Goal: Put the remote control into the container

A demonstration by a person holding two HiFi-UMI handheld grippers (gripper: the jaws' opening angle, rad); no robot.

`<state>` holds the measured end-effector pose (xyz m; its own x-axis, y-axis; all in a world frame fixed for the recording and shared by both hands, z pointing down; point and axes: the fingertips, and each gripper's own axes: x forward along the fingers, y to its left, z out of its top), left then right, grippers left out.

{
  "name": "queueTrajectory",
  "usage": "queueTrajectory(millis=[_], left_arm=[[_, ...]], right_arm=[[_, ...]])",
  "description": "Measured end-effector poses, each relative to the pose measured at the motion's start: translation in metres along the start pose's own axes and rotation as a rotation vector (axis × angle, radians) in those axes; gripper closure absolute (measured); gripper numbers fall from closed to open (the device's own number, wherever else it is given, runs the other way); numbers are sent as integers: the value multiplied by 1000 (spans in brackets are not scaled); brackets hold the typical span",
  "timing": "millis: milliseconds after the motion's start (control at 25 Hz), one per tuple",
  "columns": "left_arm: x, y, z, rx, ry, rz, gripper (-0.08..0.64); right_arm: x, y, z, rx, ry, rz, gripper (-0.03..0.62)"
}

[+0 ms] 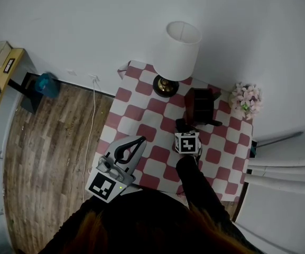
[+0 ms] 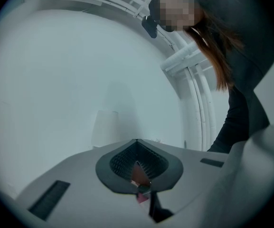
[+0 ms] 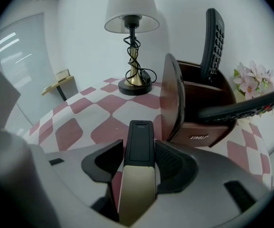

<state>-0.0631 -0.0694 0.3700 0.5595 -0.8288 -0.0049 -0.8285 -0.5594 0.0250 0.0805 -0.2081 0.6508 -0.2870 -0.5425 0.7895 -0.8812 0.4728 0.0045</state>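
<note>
black-and-gold remote control [image 3: 137,184] stands between the right gripper's [image 3: 137,147] spread jaws beside the container [image 3: 193,129]; left gripper [image 2: 137,146] closed.

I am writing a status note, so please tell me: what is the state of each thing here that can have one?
left gripper: shut, empty.
right gripper: open.
container: upright, open-topped.
remote control: between the right gripper's jaws, outside the container.
upright remote: standing in the container.
tilted remote: lying across the container, sticking out.
lamp: upright, seemingly unlit.
</note>
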Motion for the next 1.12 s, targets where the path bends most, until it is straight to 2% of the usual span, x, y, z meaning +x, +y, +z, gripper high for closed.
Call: queueTrajectory(millis=[120, 440, 640, 800, 920, 1120], left_arm=[[2, -2, 0, 0, 1, -7, 552], [6, 2, 2, -11, -13, -7, 552], [11, 1, 2, -19, -12, -18, 552], [14, 0, 3, -18, -19, -24, 552], [16, 0, 4, -17, -20, -27, 552], [17, 1, 2, -21, -11, -18, 552]], right_arm=[[-6, -1, 5, -14, -36, 25, 391], [-74, -7, 50, 53, -267, 146, 394], [-118, -13, 90, 103, -397, 223, 396], [-155, -22, 138, 142, -551, 276, 396], [-176, -36, 176, 135, -663, 274, 396], [-187, -66, 228, 108, -797, 214, 396]])
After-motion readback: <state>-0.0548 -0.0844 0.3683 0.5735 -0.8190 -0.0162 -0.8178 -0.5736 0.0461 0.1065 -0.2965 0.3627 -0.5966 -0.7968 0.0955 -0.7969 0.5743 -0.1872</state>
